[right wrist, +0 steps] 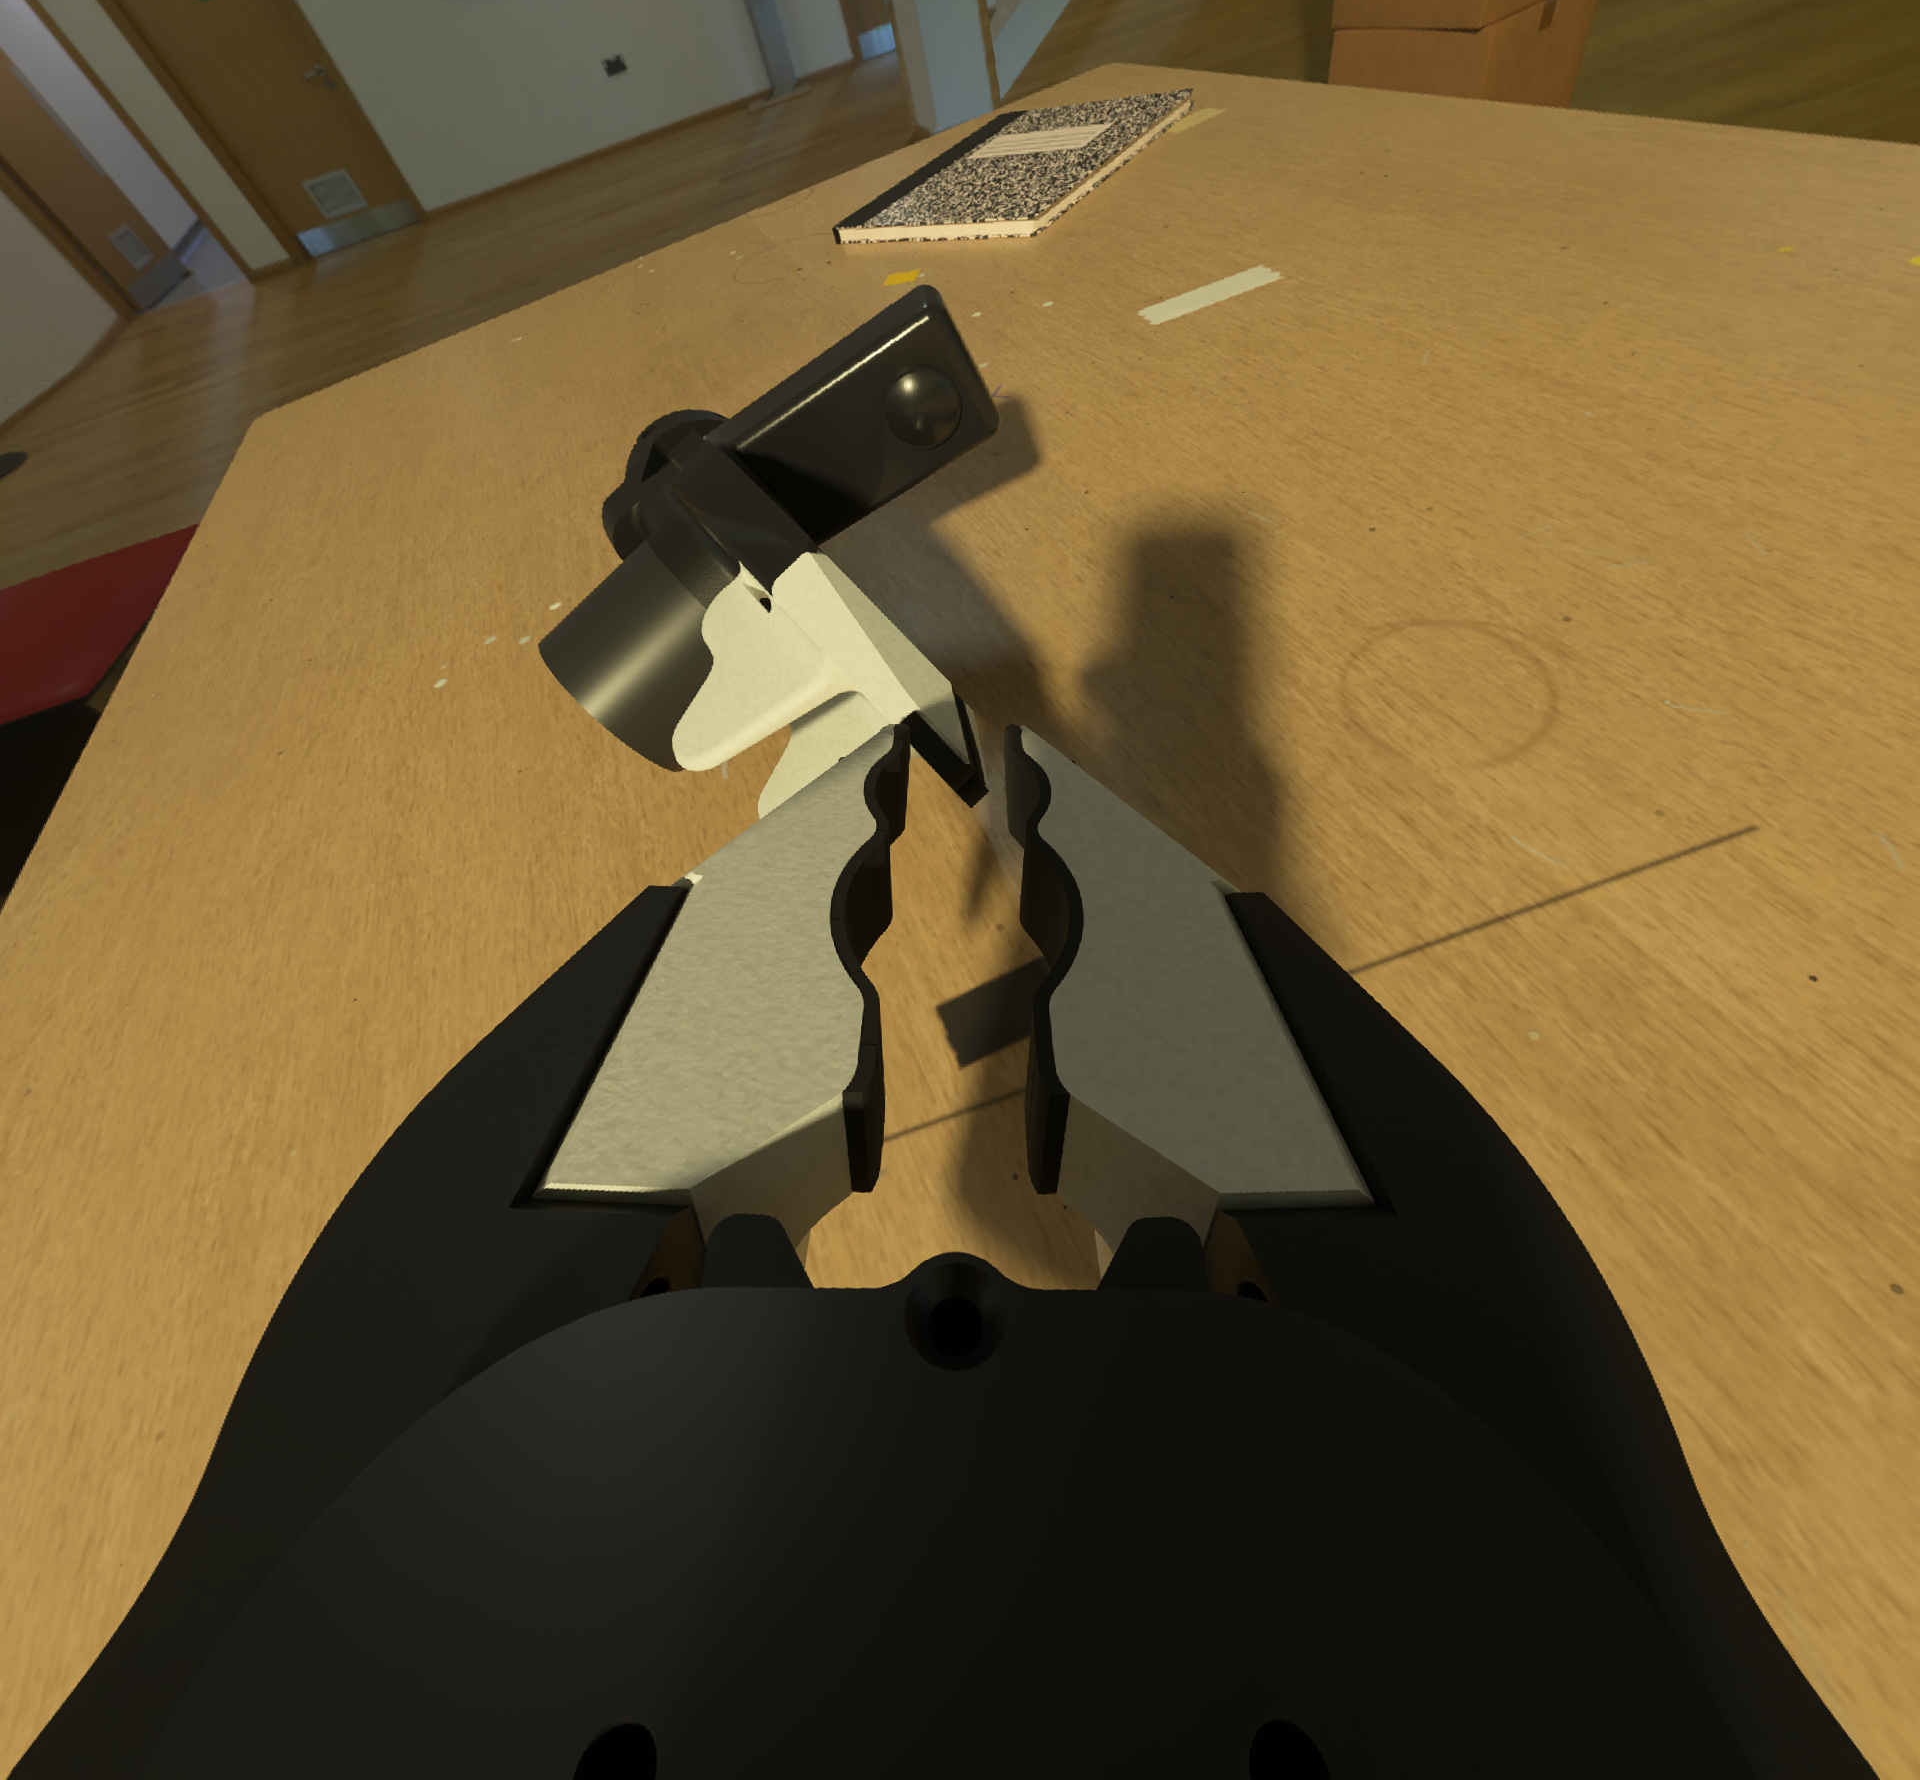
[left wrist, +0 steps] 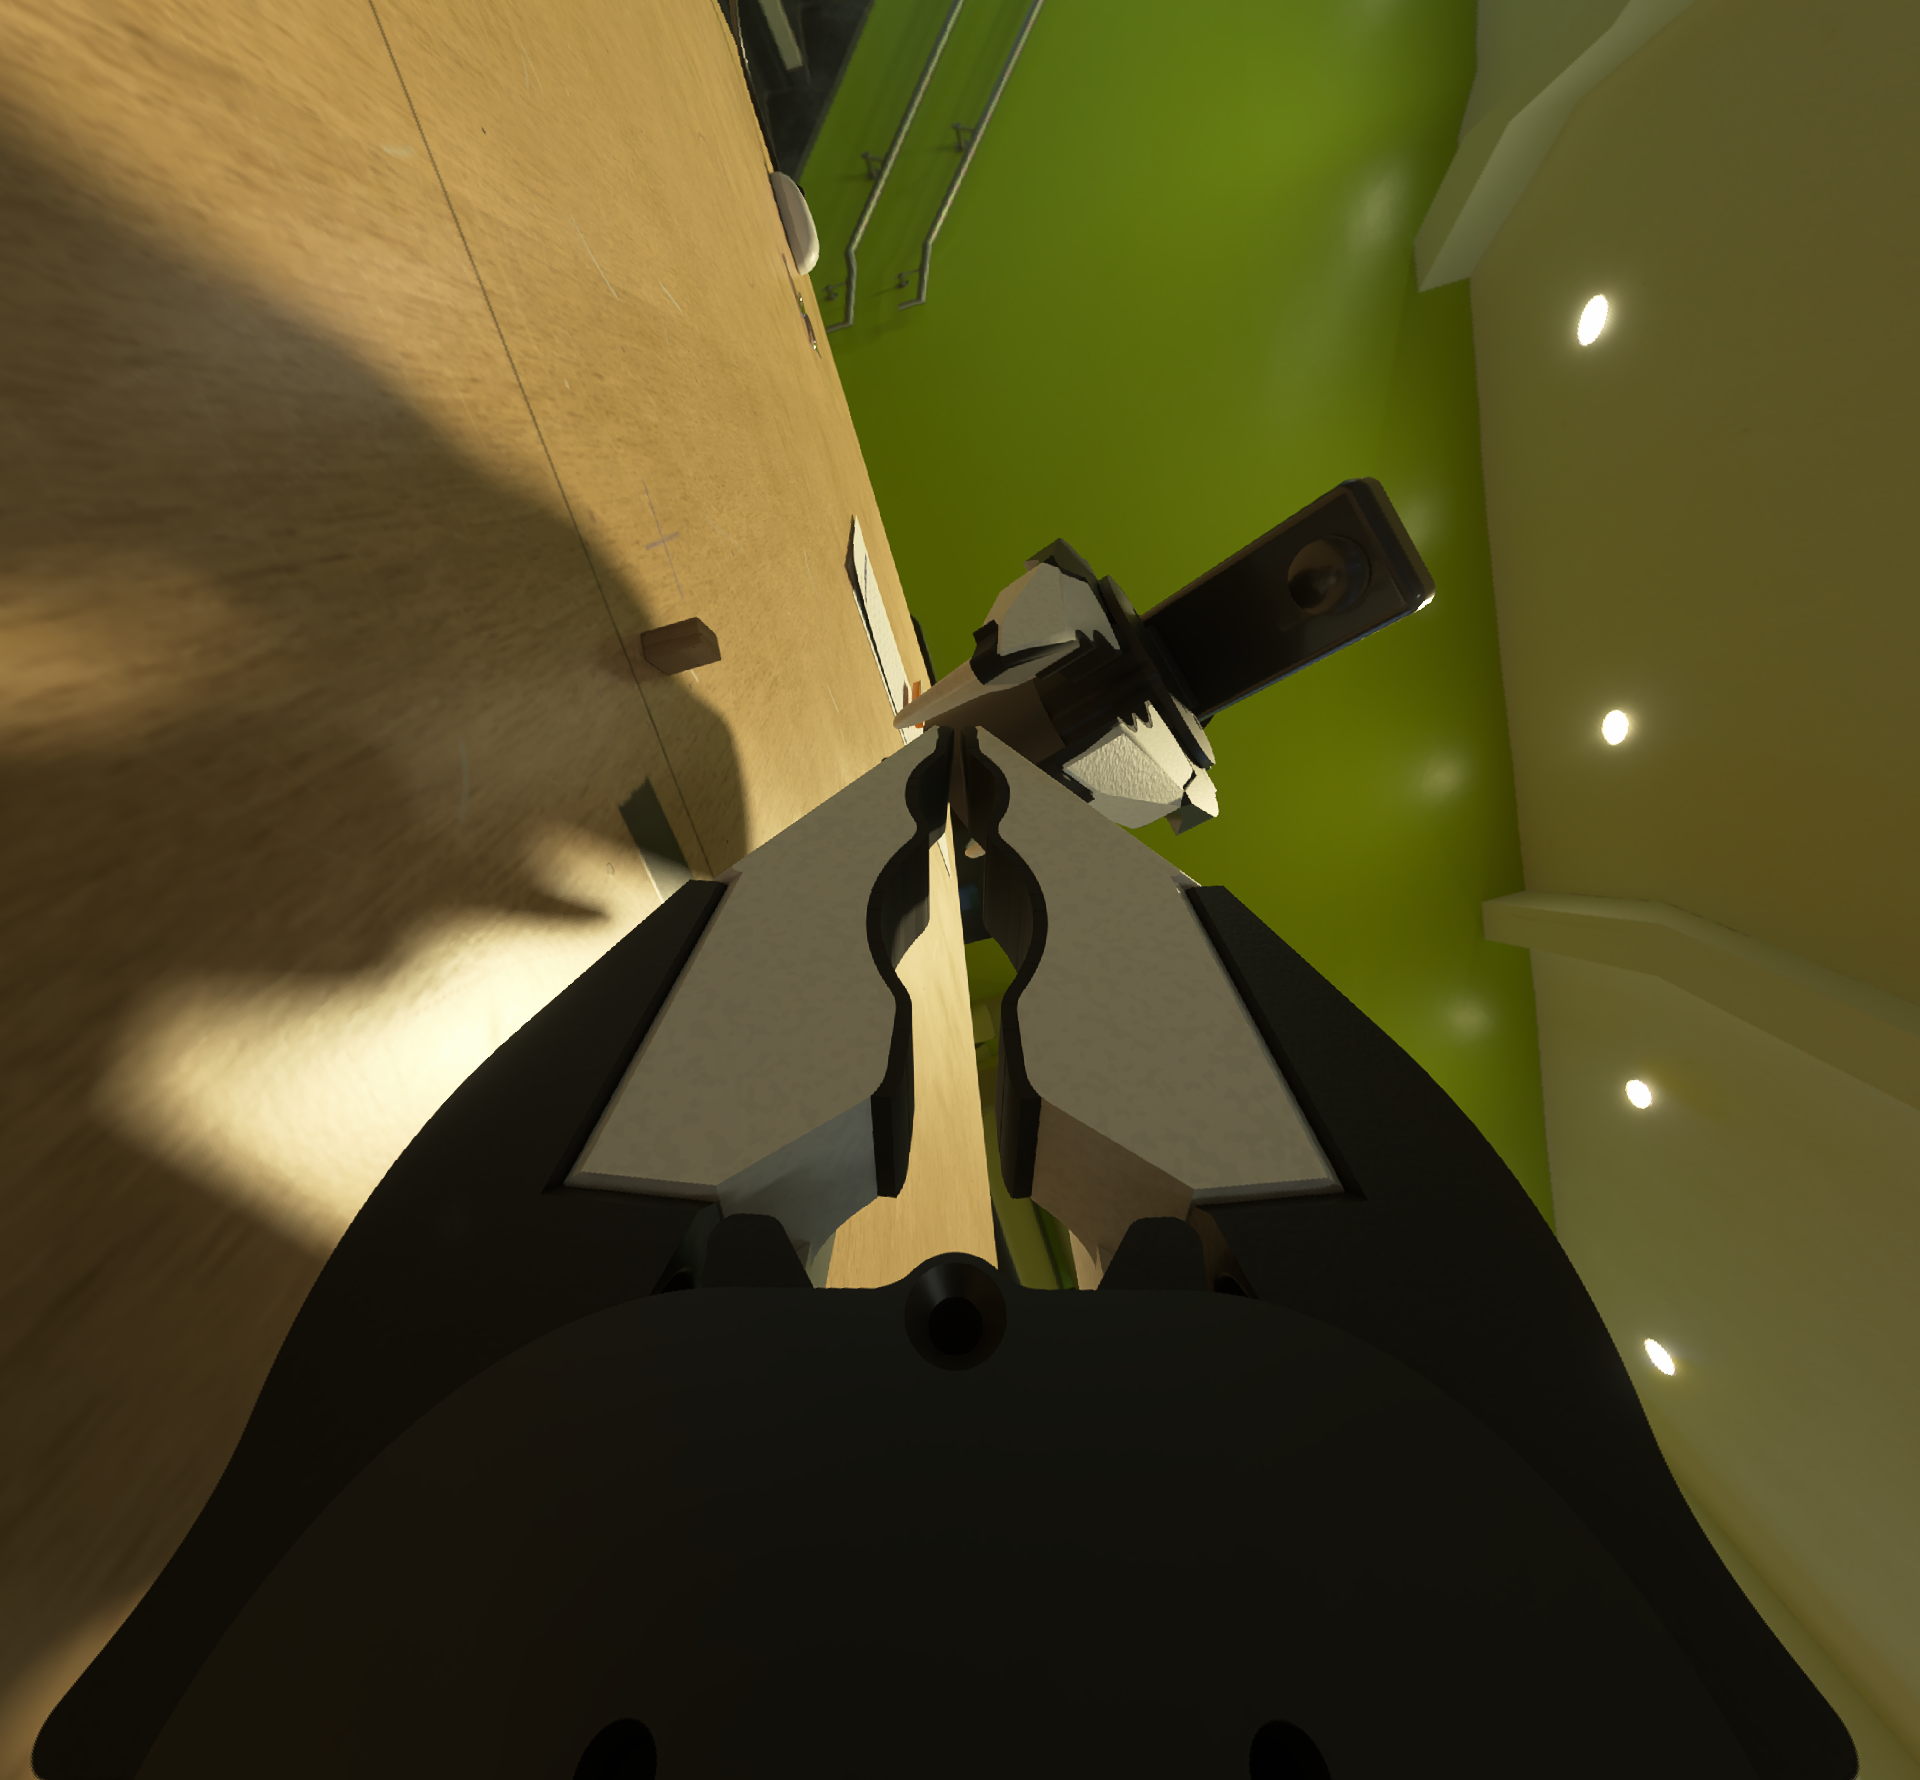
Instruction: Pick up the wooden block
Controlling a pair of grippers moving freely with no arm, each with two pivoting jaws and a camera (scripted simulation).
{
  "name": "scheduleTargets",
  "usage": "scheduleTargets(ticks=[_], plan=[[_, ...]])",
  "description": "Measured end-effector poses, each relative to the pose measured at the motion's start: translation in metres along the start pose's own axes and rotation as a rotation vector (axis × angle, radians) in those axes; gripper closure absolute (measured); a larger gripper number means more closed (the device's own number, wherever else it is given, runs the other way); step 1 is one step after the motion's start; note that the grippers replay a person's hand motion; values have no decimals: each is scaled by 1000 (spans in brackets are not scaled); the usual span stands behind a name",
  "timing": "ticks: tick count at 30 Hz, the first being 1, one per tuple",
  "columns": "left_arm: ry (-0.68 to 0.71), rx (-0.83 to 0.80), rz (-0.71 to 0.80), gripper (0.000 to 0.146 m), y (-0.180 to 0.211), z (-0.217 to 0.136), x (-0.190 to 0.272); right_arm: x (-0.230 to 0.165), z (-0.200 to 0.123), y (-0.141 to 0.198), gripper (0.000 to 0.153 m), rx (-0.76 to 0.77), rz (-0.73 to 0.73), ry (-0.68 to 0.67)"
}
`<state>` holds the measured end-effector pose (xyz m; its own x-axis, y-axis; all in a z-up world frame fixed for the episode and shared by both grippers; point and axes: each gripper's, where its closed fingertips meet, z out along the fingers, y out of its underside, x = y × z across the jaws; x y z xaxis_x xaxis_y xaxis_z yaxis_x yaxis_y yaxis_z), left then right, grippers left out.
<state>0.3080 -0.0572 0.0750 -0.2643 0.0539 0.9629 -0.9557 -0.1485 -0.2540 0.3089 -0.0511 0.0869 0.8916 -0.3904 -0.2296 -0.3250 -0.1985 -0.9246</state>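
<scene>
Small brown rectangular wooden block point(left wrist: 681, 643), darker end face, lighter top face. Left wrist view: lies flat on the tan wood-grain tabletop point(left wrist: 312, 380), free-standing, nothing touching it. Sits at the edge of a large dark shadow, just beside a thin dark line running across the tabletop. Long axis runs roughly across that line. The view is rolled, so the tabletop stands tilted in the picture. Not visible in the right wrist view.

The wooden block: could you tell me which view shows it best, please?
The left wrist view: the wooden block lies small but unobstructed on the table. In the right wrist view I cannot find it.
</scene>
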Motion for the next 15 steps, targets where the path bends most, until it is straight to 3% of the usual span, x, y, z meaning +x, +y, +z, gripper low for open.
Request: scheduleTargets(ticks=[9, 13, 15], plan=[[4, 25, -7, 145, -4, -2, 0, 3, -5, -4, 135, 19, -11, 25], [-25, 84, 27, 145, -16, -9, -2, 20, -20, -8, 135, 44, 25, 83], [-51, 97, 58, 146, -20, -12, -4, 35, -26, 4, 135, -24, 68, 133]])
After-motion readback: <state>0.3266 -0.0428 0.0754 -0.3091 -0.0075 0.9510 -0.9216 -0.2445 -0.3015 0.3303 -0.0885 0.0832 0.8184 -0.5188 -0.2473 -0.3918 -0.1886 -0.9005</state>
